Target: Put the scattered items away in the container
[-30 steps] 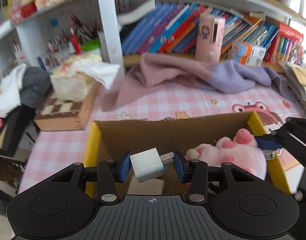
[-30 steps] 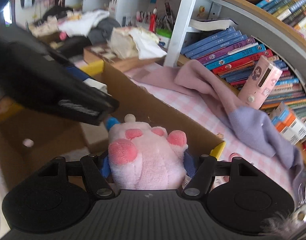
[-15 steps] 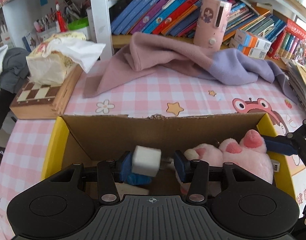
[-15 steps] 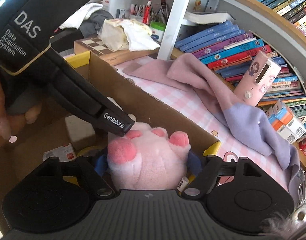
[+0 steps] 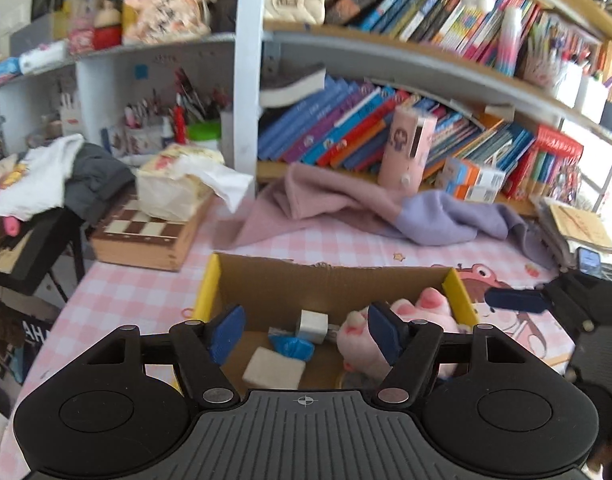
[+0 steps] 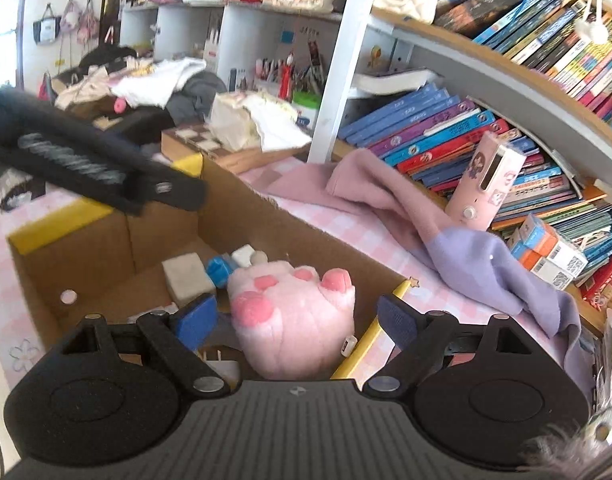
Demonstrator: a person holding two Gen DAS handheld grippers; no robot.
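Observation:
A cardboard box [image 5: 330, 284] with yellow flaps stands on the pink checked table. Inside it lie a white charger cube [image 5: 313, 322], a blue item [image 5: 291, 346], a pale block [image 5: 273, 368] and a pink plush paw [image 5: 430, 304]. My left gripper [image 5: 306, 332] hovers above the box's near side, its jaws opening with nothing between them. In the right wrist view, the plush paw [image 6: 293, 312] rests in the box [image 6: 306, 240] between the pads of my right gripper [image 6: 297, 322]. Those jaws are opening and stand clear of the plush. The left gripper's black body [image 6: 105, 172] crosses the upper left.
A pink and purple cloth [image 5: 346, 208] lies behind the box. A chessboard case [image 5: 145, 236] with a tissue bag on it sits at the left. A pink device [image 5: 406, 148] stands before the bookshelf. Stacked notebooks [image 5: 578, 228] sit at the right edge.
The left gripper let go of the white charger, which now lies in the box, and drew back and up. The right gripper released the plush paw and widened.

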